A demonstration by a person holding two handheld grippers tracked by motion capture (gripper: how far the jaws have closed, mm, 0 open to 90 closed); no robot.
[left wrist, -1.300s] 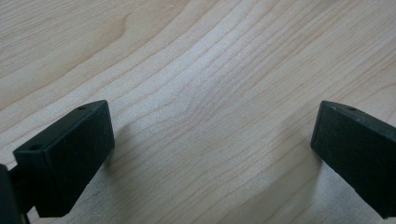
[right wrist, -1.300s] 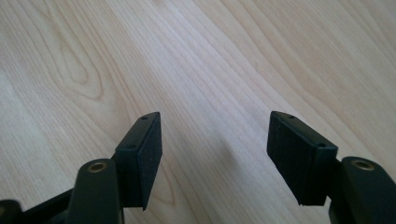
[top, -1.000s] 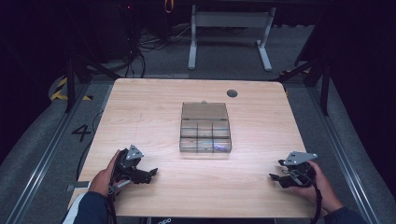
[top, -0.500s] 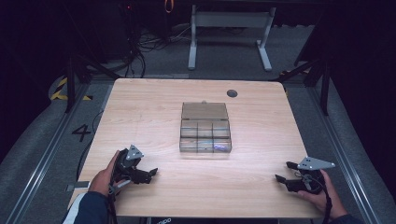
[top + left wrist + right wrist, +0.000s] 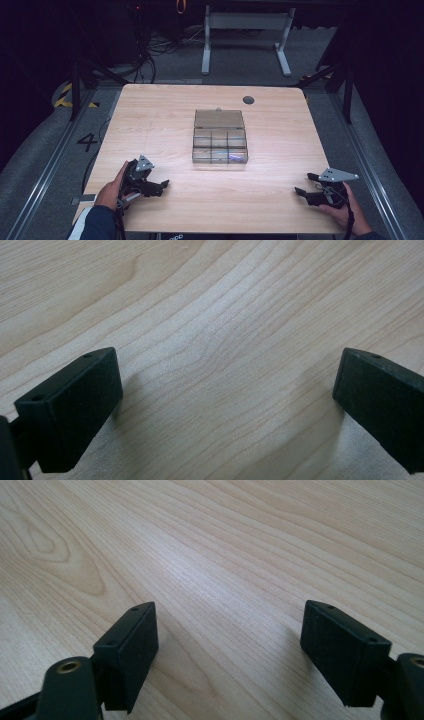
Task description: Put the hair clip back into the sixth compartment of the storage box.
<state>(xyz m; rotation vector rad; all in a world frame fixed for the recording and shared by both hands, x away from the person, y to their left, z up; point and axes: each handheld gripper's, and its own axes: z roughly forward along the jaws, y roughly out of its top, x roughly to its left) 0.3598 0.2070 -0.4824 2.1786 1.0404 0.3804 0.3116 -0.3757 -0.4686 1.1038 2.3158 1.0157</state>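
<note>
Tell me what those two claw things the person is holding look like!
Each gripper, left gripper and right gripper, is black, with two blocky black jaws whose pads have small screw holes. A grey three-cornered plate sits on top of each. The person wears a dark blue sleeve with a white stripe.

Materials and finishes: tabletop, box, gripper parts

Table (image 5: pixel 150 120): pale wood-grain top, smooth, soft sheen. Compartment box (image 5: pixel 220 142), frame centre: clear smoky plastic, glossy. Left gripper (image 5: pixel 161 186) and right gripper (image 5: pixel 303 184): matt black plastic jaws; the right carries a flat grey plate (image 5: pixel 338 175).
</note>
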